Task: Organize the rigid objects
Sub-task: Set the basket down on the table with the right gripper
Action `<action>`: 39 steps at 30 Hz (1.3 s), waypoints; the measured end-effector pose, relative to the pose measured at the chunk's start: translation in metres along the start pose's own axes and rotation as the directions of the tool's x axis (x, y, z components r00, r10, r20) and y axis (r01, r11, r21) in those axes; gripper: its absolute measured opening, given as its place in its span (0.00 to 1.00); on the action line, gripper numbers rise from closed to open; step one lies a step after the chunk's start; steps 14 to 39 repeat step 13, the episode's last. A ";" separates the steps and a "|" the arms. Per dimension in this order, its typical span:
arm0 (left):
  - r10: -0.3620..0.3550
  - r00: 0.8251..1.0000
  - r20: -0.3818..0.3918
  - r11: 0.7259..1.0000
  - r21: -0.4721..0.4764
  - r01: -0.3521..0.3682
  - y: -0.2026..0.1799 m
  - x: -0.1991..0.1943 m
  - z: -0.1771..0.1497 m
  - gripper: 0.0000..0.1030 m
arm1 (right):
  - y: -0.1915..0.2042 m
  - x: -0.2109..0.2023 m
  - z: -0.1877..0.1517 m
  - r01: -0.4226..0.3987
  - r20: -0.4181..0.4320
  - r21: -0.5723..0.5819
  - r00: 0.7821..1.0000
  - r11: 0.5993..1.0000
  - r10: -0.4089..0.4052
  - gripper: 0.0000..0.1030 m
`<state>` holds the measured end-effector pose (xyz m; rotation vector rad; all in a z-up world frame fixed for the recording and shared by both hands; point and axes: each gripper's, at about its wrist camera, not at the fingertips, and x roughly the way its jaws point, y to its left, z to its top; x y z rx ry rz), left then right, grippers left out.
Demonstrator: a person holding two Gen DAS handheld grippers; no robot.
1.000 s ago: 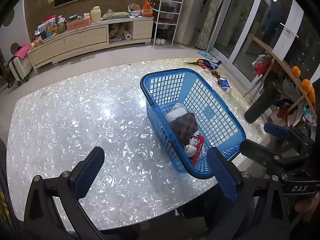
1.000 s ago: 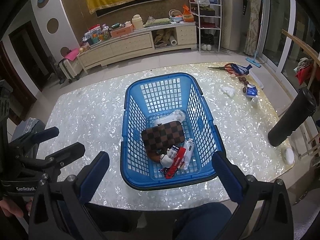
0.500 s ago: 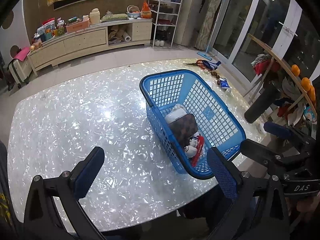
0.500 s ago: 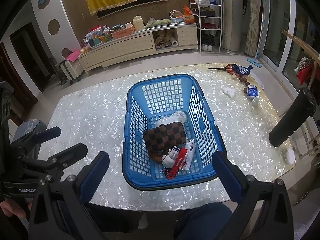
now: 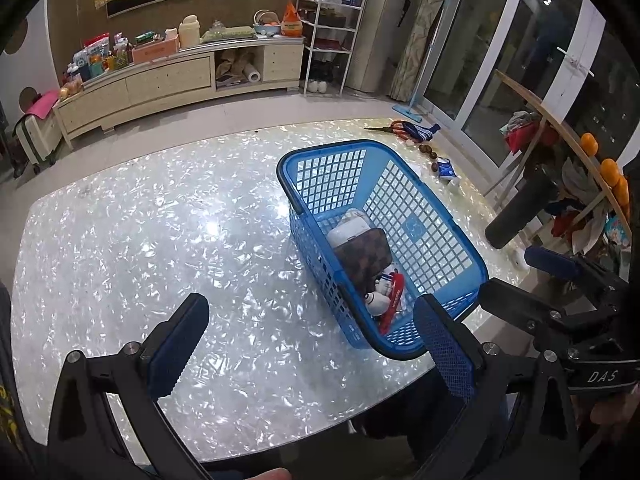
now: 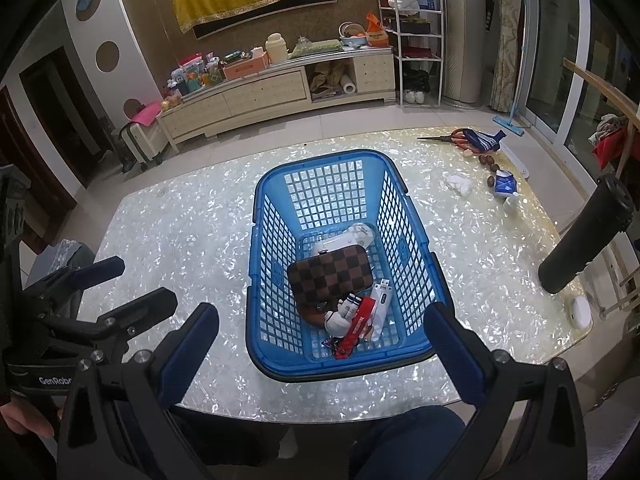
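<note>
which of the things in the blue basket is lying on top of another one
The brown checkered case: it rests across the white box beneath it, while the red and white small items sit lower, by the near wall.

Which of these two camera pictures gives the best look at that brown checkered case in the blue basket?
The right wrist view: it looks down into the blue basket, showing the checkered case nearly whole. In the left wrist view the case is seen at a slant, partly behind the basket's mesh wall.
</note>
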<state>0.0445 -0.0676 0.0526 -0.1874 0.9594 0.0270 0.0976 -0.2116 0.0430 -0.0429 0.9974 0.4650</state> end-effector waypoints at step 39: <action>0.000 1.000 0.015 1.000 0.012 0.000 -0.001 -0.002 0.001 1.00 | 0.000 0.000 0.000 0.003 0.002 -0.003 1.000 1.000 -0.003 1.00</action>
